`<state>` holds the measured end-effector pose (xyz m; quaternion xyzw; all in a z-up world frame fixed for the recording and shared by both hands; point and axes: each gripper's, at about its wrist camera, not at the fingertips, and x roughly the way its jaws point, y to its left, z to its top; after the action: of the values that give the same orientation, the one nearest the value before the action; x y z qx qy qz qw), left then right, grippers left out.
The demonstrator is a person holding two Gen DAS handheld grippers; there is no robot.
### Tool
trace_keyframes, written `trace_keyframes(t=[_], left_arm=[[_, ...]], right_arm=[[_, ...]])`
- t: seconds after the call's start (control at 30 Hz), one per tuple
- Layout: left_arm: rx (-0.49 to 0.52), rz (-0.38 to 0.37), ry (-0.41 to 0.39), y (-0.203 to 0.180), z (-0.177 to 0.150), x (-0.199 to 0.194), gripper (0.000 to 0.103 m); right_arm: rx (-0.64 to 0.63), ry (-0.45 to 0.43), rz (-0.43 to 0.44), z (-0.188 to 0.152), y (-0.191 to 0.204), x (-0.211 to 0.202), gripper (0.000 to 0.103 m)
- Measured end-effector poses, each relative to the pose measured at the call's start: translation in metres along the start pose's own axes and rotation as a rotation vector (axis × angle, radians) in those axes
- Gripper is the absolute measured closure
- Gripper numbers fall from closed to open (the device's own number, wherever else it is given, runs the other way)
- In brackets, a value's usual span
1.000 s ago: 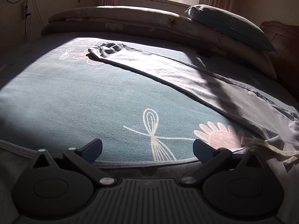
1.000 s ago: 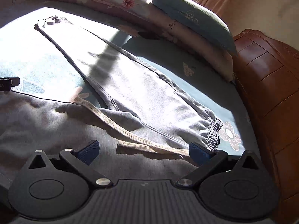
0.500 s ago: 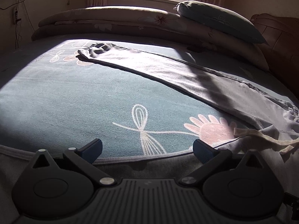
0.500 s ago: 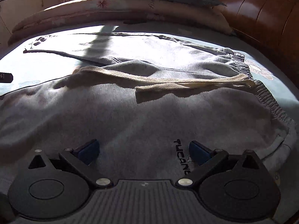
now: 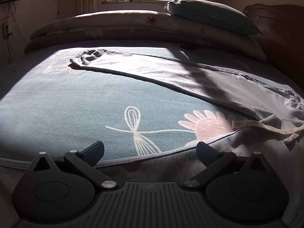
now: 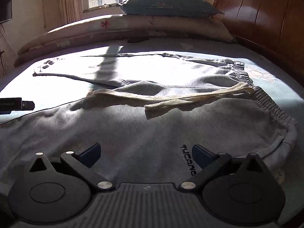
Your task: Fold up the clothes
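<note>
Both grippers are coming lower over the grey pants (image 6: 152,125) lying flat on the bed (image 5: 62,102). Fingers are wide apart, empty. Grabbing the loose string (image 6: 171,98) could be messing the fold.

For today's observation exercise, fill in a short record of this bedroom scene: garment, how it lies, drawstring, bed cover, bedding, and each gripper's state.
garment: grey trousers, print reading TUCANO near the waistband
how it lies: spread flat on the bed, legs apart in a V, far leg in sunlight
drawstring: cream drawstring loose across the trousers
bed cover: teal sheet with a pink flower motif
bedding: pillow on top of a rolled quilt at the far side
left gripper: open, holding nothing, over the near leg's edge
right gripper: open, holding nothing, over the waist area
</note>
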<state>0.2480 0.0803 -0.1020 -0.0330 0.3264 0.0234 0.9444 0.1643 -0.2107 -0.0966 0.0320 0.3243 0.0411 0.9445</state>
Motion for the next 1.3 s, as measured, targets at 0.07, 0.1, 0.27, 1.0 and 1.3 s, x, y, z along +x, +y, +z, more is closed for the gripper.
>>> trace_keyframes(t=[0.07,0.1,0.27,1.0,1.3], left_arm=[[-0.006,-0.007,0.003,0.001,0.001,0.0,0.001],[-0.011,-0.012,0.004,0.002,0.001,0.001,0.001],[-0.028,-0.018,0.012,0.006,0.004,0.002,0.001],[-0.105,0.001,0.002,0.034,0.008,-0.005,0.001],[-0.133,-0.016,-0.02,0.04,0.009,-0.012,0.001]], right_arm=[[0.029,-0.028,0.046,0.016,0.0,0.002,0.0],[0.04,-0.037,0.058,0.024,0.0,0.006,0.0],[0.14,0.018,0.125,0.034,0.008,0.035,0.0],[-0.288,0.068,0.135,-0.016,0.123,0.028,0.0],[-0.289,0.08,0.174,-0.048,0.117,-0.009,0.0]])
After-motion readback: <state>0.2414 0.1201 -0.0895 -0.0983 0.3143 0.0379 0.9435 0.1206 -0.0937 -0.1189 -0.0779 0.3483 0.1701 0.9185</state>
